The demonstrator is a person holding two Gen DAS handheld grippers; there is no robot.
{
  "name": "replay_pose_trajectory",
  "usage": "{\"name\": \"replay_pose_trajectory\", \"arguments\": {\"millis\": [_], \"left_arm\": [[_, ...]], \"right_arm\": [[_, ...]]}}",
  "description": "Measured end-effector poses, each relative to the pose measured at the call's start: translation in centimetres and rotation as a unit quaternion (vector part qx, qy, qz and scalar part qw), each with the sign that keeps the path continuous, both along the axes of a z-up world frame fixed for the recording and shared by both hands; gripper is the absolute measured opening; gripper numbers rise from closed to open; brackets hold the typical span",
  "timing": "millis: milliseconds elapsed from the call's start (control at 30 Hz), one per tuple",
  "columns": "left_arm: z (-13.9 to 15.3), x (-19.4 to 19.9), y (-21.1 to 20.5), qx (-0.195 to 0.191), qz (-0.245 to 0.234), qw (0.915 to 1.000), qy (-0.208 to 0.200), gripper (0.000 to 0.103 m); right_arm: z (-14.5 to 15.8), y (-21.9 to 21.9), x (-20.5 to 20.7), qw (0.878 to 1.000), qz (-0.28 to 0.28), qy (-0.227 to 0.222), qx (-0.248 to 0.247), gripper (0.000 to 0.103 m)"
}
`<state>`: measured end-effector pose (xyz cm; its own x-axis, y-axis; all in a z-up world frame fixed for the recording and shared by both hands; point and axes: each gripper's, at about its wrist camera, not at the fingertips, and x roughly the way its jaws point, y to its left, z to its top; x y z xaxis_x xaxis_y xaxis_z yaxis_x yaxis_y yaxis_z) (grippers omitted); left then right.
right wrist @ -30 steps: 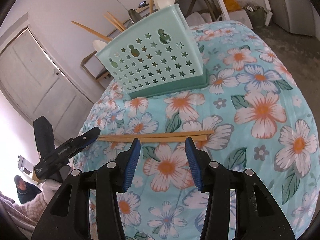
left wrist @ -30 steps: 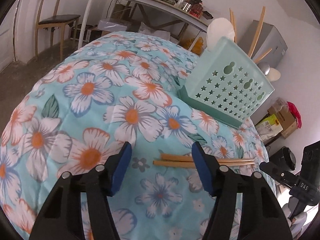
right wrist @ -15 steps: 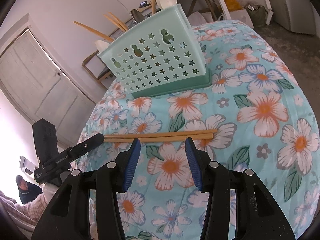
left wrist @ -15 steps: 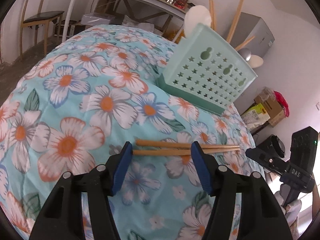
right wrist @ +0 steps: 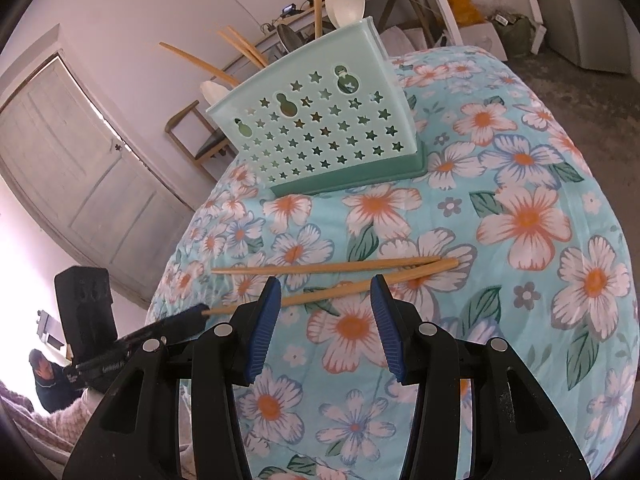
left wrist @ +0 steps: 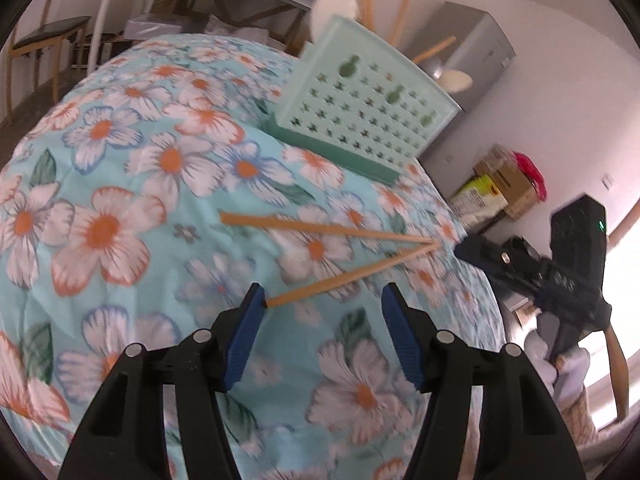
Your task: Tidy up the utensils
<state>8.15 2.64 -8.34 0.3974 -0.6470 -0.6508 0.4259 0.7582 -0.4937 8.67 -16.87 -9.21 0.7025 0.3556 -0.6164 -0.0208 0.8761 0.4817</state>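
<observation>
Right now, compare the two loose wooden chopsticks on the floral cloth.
The farther wooden chopstick lies free on the floral cloth; the nearer wooden chopstick has its thick end against a finger of the left tongs. The nearer one slants; the farther runs nearly level. Both are tan, with tips meeting.

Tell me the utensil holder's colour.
Mint green utensil holder with star cut-outs; clearest in right wrist view.

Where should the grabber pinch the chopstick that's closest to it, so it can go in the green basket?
Best guess: pinch the nearer chopstick around its middle, coming straight down from above. It lies flat on the flowered cloth, so only its thin sides offer a grip. It already runs across the right gripper, whose blue pads are open on either side.
</observation>
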Motion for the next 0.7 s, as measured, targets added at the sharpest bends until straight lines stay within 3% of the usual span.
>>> {"name": "replay_pose_trajectory", "arguments": {"millis": [233, 600, 700], "left_arm": [[0.9, -1.1, 0.4, 0.011, 0.010, 0.9995, -0.030, 0.060], [1.9, -2.1, 0.6, 0.029, 0.031, 0.9961, -0.078, 0.072], [1.9, -2.4, 0.2, 0.033, 0.029, 0.9953, -0.086, 0.074]], "right_arm": [[-0.7, 0.0, 0.0, 1.000, -0.009, 0.016, 0.002, 0.045], [-3.4, 0.1, 0.2, 0.998, -0.030, 0.058, -0.013, 0.050], [-3.4, 0.8, 0.3, 0.998, -0.031, 0.050, -0.023, 0.059]]}}
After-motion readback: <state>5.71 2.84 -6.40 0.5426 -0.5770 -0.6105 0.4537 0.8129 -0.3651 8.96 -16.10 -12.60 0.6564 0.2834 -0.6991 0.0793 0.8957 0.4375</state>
